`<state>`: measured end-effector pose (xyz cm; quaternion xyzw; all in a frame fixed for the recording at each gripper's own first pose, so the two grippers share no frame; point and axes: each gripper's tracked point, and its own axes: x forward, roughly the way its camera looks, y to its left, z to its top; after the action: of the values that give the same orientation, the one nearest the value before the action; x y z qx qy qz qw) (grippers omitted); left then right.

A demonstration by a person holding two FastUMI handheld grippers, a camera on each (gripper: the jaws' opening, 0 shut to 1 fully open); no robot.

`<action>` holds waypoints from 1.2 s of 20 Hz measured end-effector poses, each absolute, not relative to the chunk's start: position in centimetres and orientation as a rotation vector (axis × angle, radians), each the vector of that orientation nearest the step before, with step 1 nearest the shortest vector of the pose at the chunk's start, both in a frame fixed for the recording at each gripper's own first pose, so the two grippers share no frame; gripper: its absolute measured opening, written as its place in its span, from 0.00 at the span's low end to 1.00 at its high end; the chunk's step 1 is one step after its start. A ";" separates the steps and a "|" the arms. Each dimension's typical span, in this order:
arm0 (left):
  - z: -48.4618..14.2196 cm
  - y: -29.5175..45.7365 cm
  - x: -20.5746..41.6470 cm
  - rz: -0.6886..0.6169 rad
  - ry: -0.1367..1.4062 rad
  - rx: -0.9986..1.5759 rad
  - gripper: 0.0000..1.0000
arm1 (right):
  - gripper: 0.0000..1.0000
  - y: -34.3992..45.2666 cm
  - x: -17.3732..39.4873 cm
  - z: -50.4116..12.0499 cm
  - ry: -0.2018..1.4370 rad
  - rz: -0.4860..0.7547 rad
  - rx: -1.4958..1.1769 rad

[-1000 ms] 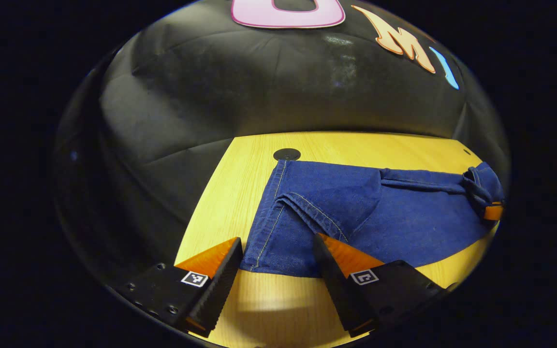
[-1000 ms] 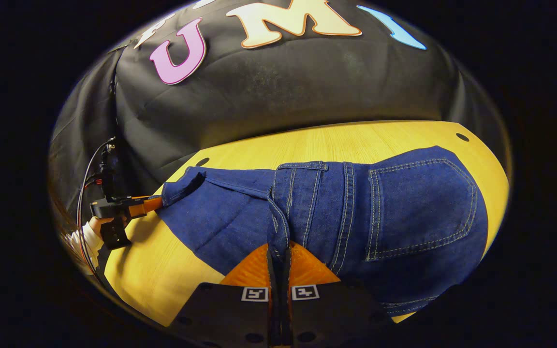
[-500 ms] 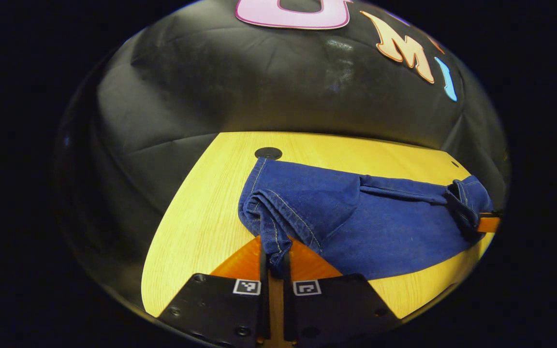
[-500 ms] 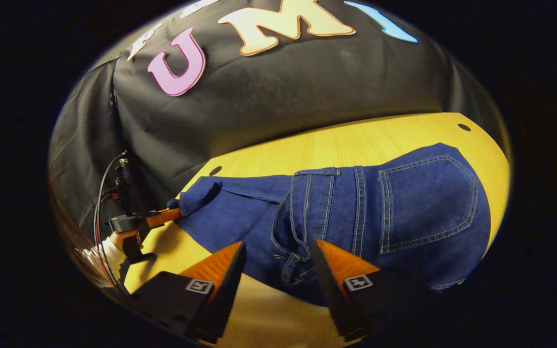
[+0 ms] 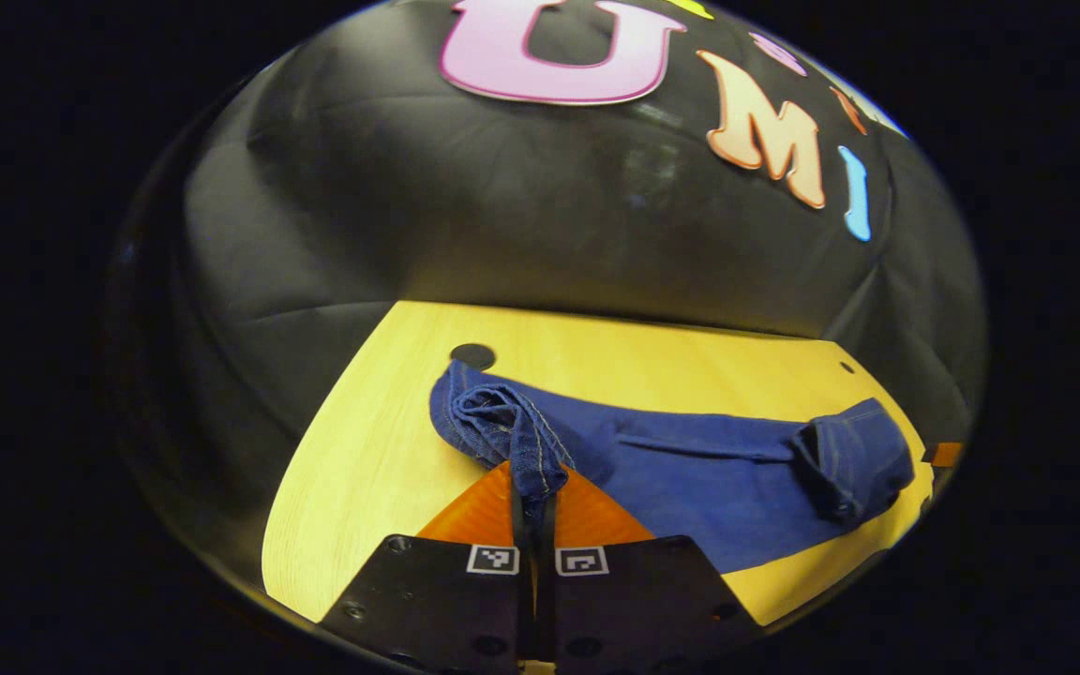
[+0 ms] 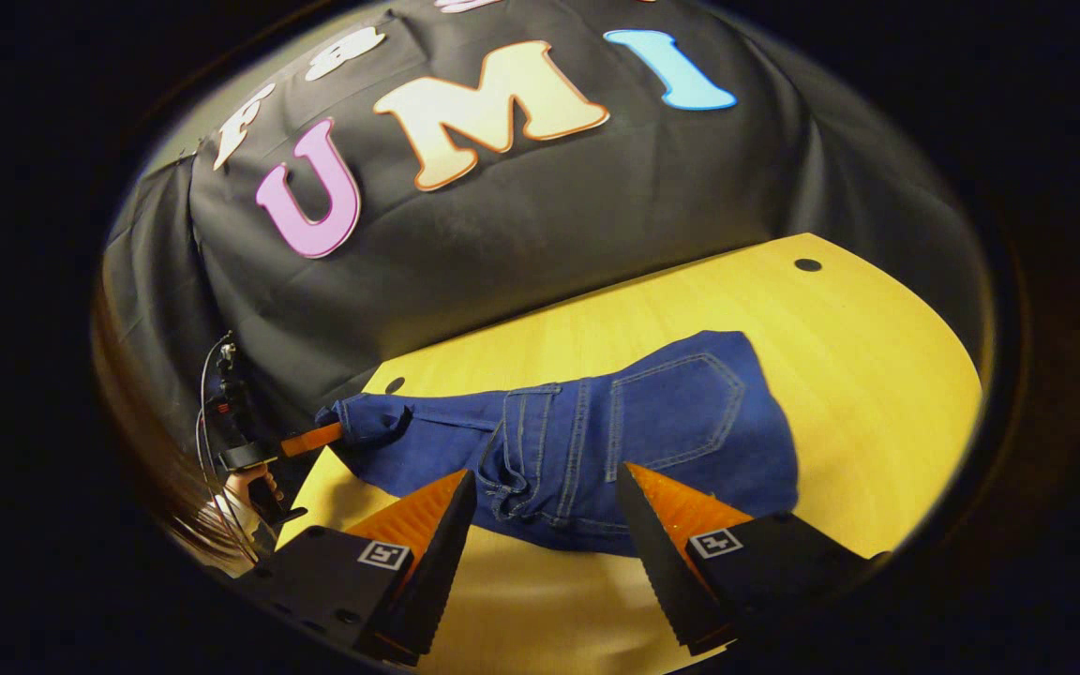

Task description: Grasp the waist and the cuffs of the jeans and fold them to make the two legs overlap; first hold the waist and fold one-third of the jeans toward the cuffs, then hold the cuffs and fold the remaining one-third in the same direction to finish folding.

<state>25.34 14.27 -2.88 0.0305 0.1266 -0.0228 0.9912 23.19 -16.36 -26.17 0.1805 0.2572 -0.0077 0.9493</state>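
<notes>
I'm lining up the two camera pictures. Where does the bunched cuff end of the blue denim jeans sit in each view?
Left gripper view: cuff end at lower centre, pinched by the left gripper.
Right gripper view: cuff end at middle left.
Shared landmark: dark round table hole beside the cuffs.

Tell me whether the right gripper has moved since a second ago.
Yes. The right gripper let go of the jeans and backed away; they look smaller against the table.

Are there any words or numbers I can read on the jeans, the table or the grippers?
Jeans: none, only stitching.
Table: none.
Left hand-held gripper, shut on the jeans: square tags with a blocky pattern, no letters to read.
Right hand-held gripper, open: the same kind of tags, no letters to read.
</notes>
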 end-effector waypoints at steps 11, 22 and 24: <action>0.8 -13.7 24.5 -0.321 0.237 0.063 0.00 | 0.92 -29.6 18.7 -23.0 0.509 -0.023 0.370; -3.5 -33.5 22.1 -0.442 0.287 0.208 0.00 | 0.92 -39.2 17.0 -22.5 0.505 0.039 0.362; -6.5 -33.4 20.3 -0.461 0.339 0.254 0.02 | 0.92 -39.4 17.0 -22.8 0.512 0.047 0.349</action>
<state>20.33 -33.44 -6.47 0.1250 0.1668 -0.2269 0.9514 16.96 -39.40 -22.76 0.1719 0.2519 0.0230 0.9521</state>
